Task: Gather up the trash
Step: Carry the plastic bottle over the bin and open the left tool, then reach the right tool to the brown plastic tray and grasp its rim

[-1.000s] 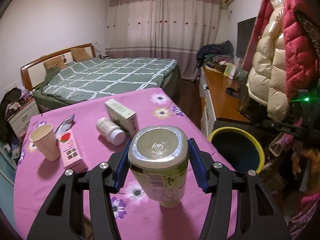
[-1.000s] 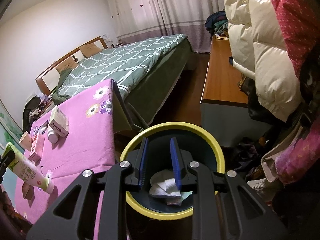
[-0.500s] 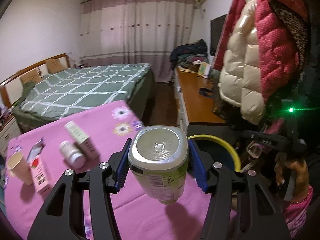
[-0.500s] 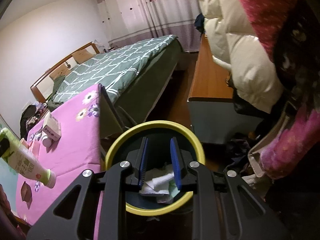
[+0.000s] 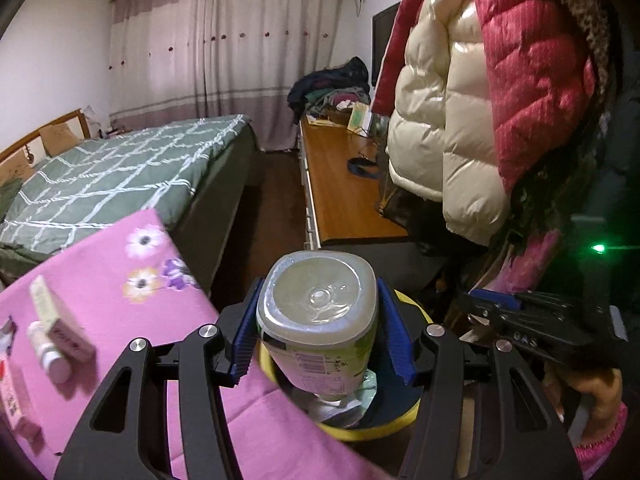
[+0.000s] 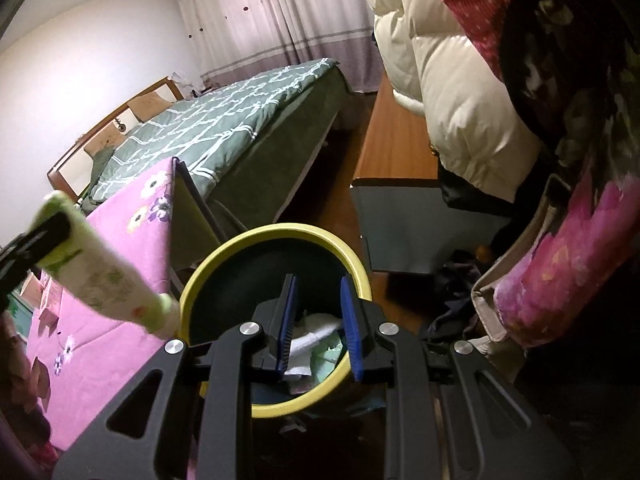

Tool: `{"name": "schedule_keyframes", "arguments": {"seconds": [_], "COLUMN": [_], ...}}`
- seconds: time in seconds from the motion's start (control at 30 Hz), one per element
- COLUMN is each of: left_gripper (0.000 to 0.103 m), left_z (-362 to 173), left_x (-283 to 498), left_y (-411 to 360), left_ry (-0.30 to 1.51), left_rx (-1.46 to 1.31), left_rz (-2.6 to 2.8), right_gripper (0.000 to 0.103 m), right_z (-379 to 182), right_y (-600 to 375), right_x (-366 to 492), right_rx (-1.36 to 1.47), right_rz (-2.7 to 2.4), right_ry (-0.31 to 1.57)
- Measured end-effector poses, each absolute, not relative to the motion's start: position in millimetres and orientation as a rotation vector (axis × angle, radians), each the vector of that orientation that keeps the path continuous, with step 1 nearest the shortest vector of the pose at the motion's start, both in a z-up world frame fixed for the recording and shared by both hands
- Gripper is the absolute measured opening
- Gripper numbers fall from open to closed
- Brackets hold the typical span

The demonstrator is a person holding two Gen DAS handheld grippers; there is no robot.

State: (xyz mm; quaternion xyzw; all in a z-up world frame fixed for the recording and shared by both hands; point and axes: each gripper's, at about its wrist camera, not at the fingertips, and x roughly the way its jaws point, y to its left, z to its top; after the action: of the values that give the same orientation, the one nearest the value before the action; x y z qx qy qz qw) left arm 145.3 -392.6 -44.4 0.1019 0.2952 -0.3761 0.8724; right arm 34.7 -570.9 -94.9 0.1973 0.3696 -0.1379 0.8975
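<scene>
My left gripper [image 5: 318,322] is shut on a pale plastic bottle [image 5: 316,312] with a green label, held cap down. The bottle hangs over the near-left rim of a yellow-rimmed bin [image 5: 418,314]. In the right wrist view the bottle [image 6: 100,280] slants in from the left, its cap at the bin's rim [image 6: 276,230]. My right gripper [image 6: 318,320] hovers above the bin, open by a narrow gap with nothing between the pads. Crumpled white paper [image 6: 314,338] lies inside the bin.
The pink flowered table [image 5: 120,272] on the left carries a white box [image 5: 60,320], a small white bottle [image 5: 48,354] and a red-and-white carton [image 5: 12,392]. Puffy coats [image 5: 480,120] hang close on the right. A wooden cabinet [image 5: 344,188] and a bed [image 5: 120,172] lie beyond.
My left gripper has carried the bottle rightwards from above the table to the bin's edge. The right gripper has drifted slightly lower over the bin, jaws unchanged.
</scene>
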Motion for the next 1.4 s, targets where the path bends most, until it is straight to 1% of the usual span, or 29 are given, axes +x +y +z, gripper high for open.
{"name": "schedule_keyframes", "arguments": {"seconds": [0.07,0.1,0.13,0.23,0.3,0.37,0.43,0.5,0.53,0.87,1.03,1.2,1.4], "left_gripper": [0.056,0.065,0.077,0.086,0.09,0.09,0.093,0.094,0.095,0.098,0.098,0.098,0.098], "left_z": [-55.0,-57.8,-59.2,-52.2,-44.7,-36.0,-28.3,-22.4,-19.9,-11.7,-14.3,-1.2,5.1], "left_x": [149.3,150.5,150.7,146.2,142.7,137.8,131.7,126.1,123.8,94.5,83.2,62.3,41.1], "left_y": [-403.1,-405.2,-405.0,-390.8,-375.9,-354.2,-328.3,-300.8,-286.8,-137.6,-57.1,9.4,58.4], "left_ry": [0.633,0.633,0.625,0.589,0.571,0.56,0.55,0.541,0.538,0.488,0.484,0.428,0.388], "left_rx": [0.228,0.229,0.225,0.198,0.184,0.154,0.121,0.096,0.086,0.01,-0.06,-0.103,-0.115], "left_rz": [-0.779,-0.772,-0.755,-0.73,-0.711,-0.694,-0.672,-0.642,-0.623,-0.347,-0.204,-0.077,0.021], "right_gripper": [0.022,0.022,0.022,0.022,0.023,0.023,0.024,0.028,0.029,0.029,0.029,0.029,0.029], "right_z": [-96.1,-97.2,-96.7,-93.9,-93.0,-91.0,-88.9,-87.0,-86.5,-81.7,-79.0,-75.3,-76.7], "right_y": [-569.5,-569.4,-567.6,-562.4,-555.4,-549.9,-543.2,-534.3,-530.4,-462.3,-403.7,-325.4,-218.2], "right_x": [34.8,33.8,33.4,34.4,35.4,36.9,38.8,41.3,42.3,72.9,97.2,117.0,123.8], "right_rx": [0.407,0.405,0.403,0.395,0.39,0.386,0.38,0.368,0.363,0.287,0.228,0.154,0.063], "right_rz": [-0.287,-0.286,-0.284,-0.277,-0.268,-0.256,-0.242,-0.225,-0.217,-0.095,0.008,0.16,0.382], "right_ry": [0.772,0.774,0.775,0.776,0.775,0.771,0.769,0.766,0.767,0.792,0.813,0.831,0.85]}}
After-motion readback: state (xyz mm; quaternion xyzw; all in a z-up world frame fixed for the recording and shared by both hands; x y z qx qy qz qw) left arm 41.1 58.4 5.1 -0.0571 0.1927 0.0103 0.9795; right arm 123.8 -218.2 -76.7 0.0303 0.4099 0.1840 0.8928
